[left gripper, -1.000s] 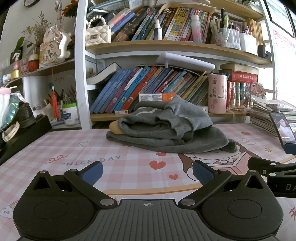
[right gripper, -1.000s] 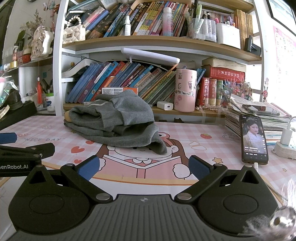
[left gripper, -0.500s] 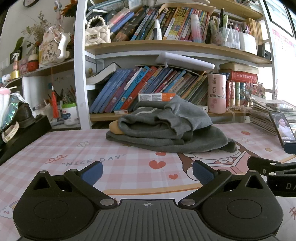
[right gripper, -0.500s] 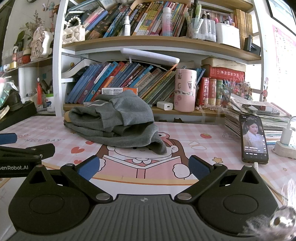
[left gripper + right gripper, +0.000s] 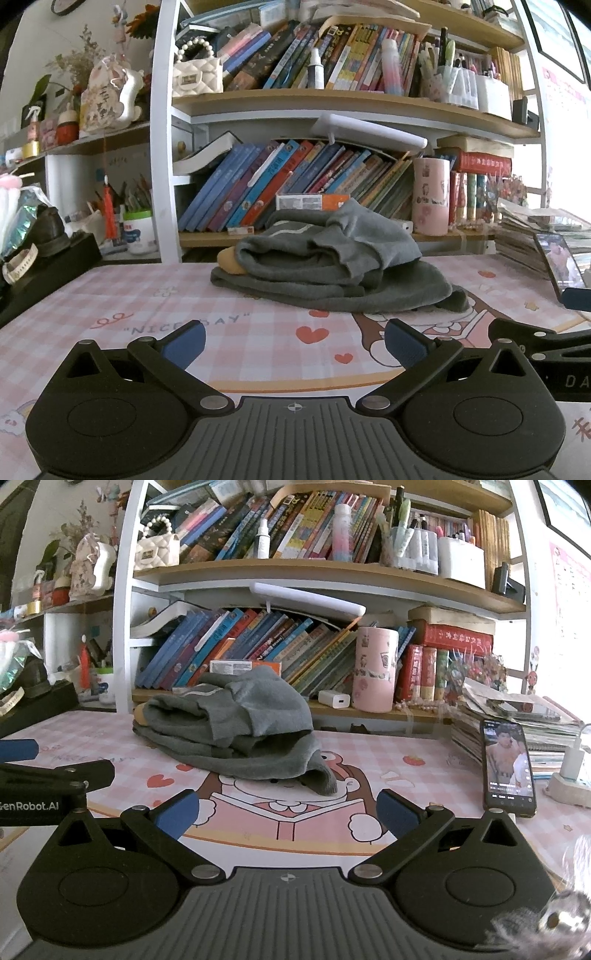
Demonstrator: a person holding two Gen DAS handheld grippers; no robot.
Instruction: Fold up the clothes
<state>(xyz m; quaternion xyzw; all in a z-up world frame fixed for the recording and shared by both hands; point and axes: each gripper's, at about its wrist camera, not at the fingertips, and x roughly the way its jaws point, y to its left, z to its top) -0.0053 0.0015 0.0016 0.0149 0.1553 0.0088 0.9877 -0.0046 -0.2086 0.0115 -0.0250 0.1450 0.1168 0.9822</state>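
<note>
You're at a pink checked desk mat (image 5: 122, 295) below a crowded bookshelf (image 5: 295, 99). The grey garment (image 5: 328, 269) lies bundled mid-mat, well ahead of both tools, something tan, maybe more cloth, poking out its left end. Your left gripper (image 5: 293, 345) and right gripper (image 5: 286, 814) both gape empty. Only the right view shows the lit phone (image 5: 508, 766) whole, leaning on stacked papers (image 5: 517, 716) beside a charger (image 5: 570, 764).

Bench (image 5: 424, 749): pink checked cartoon mat printed "NICE DAY". Grey garment (image 5: 236, 734) lies bunched on it at mid-back, over a tan item (image 5: 229, 262) showing at its left end. Phone (image 5: 508, 764) lies screen-up, lit, at right, beside a paper stack (image 5: 517, 720).
</note>
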